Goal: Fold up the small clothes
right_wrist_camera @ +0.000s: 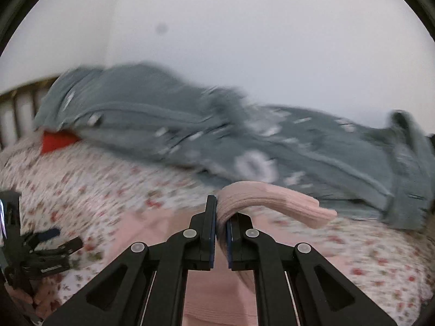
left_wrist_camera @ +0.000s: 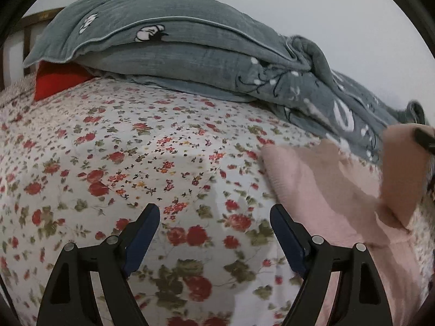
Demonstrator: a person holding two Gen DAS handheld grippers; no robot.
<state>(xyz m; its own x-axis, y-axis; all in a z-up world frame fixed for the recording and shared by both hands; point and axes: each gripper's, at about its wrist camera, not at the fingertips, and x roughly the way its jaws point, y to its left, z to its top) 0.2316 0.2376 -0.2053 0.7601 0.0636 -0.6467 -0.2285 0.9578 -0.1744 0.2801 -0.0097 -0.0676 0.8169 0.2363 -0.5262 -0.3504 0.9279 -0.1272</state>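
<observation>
A pink knitted garment lies on the flowered bedsheet, to the right in the left wrist view. My left gripper hovers open over bare sheet just left of it, with nothing between its fingers. At that view's right edge my right gripper lifts a flap of the pink cloth. In the right wrist view my right gripper is shut on a fold of the pink garment, whose free end sticks out to the right. The rest of the garment spreads below. My left gripper shows at the lower left, blurred.
A rumpled grey quilt and pillow are piled along the far side of the bed against a pale wall. A red cushion peeks out under them at the left, beside a wooden headboard. The right wrist view is motion-blurred.
</observation>
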